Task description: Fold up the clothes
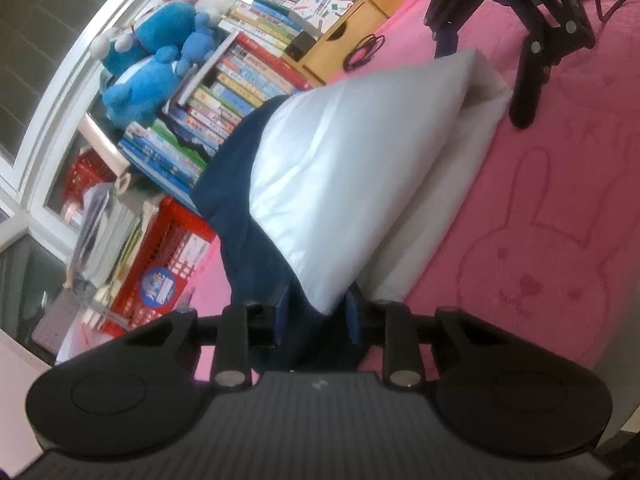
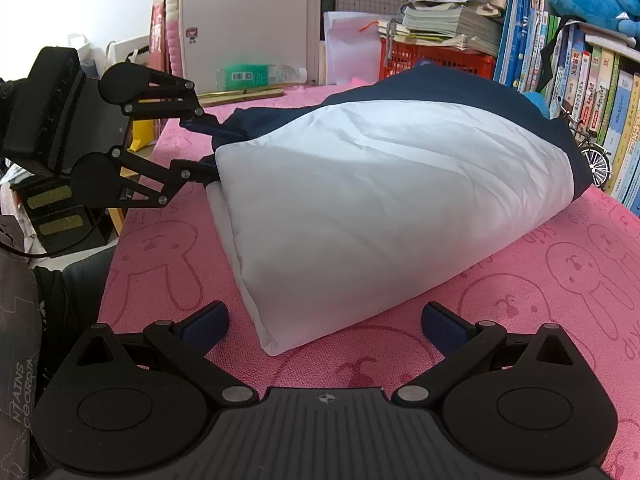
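Note:
A white and navy garment [image 1: 328, 168] [image 2: 380, 200] lies folded in a thick bundle on the pink rabbit-print cover [image 1: 540, 240] [image 2: 560, 280]. My left gripper [image 1: 316, 312] [image 2: 210, 148] is shut on its near-left corner, with navy and white cloth pinched between the blue pads. In the right wrist view that corner is lifted slightly off the cover. My right gripper [image 2: 324, 324] [image 1: 484, 80] stands wide open just in front of the garment's near white corner. Its fingers [image 2: 208, 322] rest low over the cover and hold nothing.
Rows of books [image 1: 240, 80] [image 2: 580, 80] and blue plush toys [image 1: 152, 68] line the far side. A red basket [image 2: 436, 60] with stacked papers stands behind the garment. A wooden organiser [image 1: 360, 12], a black cable [image 1: 364, 50] and a small bicycle model [image 2: 592, 152] sit near the edge.

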{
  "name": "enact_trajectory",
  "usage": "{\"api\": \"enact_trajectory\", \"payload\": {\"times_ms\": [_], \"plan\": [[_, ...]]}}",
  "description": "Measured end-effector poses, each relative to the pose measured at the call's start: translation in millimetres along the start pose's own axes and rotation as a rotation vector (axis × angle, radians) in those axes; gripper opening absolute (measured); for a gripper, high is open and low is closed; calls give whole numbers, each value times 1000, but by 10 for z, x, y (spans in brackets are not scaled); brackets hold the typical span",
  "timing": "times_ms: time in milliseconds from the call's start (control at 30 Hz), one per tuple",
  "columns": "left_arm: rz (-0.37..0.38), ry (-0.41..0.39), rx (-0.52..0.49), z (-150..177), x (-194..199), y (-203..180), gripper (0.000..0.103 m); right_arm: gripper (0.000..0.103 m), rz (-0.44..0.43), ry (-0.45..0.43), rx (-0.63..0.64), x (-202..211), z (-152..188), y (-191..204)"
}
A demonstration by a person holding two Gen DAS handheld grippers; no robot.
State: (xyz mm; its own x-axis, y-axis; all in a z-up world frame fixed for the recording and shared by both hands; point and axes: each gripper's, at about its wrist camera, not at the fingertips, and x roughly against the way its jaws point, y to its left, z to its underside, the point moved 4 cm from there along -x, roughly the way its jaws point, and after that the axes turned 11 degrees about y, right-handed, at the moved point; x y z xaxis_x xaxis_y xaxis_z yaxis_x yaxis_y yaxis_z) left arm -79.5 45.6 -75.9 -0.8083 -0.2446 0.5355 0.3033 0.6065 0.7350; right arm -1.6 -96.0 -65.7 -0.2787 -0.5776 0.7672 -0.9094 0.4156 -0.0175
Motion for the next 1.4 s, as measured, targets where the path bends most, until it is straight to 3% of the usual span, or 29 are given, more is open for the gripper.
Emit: {"api": "enact_trajectory", "payload": {"times_ms": [400, 667, 800, 867, 933, 1067, 1233, 1400], "plan": [[56, 75, 136, 197, -25, 218, 26, 103, -4, 3, -3, 3, -4, 6], [204, 159, 361, 508, 23, 758, 28, 103, -7, 4, -3, 0, 3, 7], [307, 100, 579, 585, 74, 1224, 40, 103, -9, 4, -3, 0, 6, 7], [374, 70, 670, 569, 46, 1379, 58, 103, -10, 4, -3, -1, 7, 8], [442, 44, 756, 543, 7, 1519, 59, 103, -10, 4, -3, -1, 7, 8], [456, -21, 665, 342, 106, 1354, 59, 103, -13, 5, -3, 0, 10, 8], [426, -105, 387, 119, 292, 815, 59, 103, -14, 5, -4, 4, 12, 8], [367, -136, 285, 8, 288, 527, 60, 103, 53, 8, -99, -24, -32, 86]]}}
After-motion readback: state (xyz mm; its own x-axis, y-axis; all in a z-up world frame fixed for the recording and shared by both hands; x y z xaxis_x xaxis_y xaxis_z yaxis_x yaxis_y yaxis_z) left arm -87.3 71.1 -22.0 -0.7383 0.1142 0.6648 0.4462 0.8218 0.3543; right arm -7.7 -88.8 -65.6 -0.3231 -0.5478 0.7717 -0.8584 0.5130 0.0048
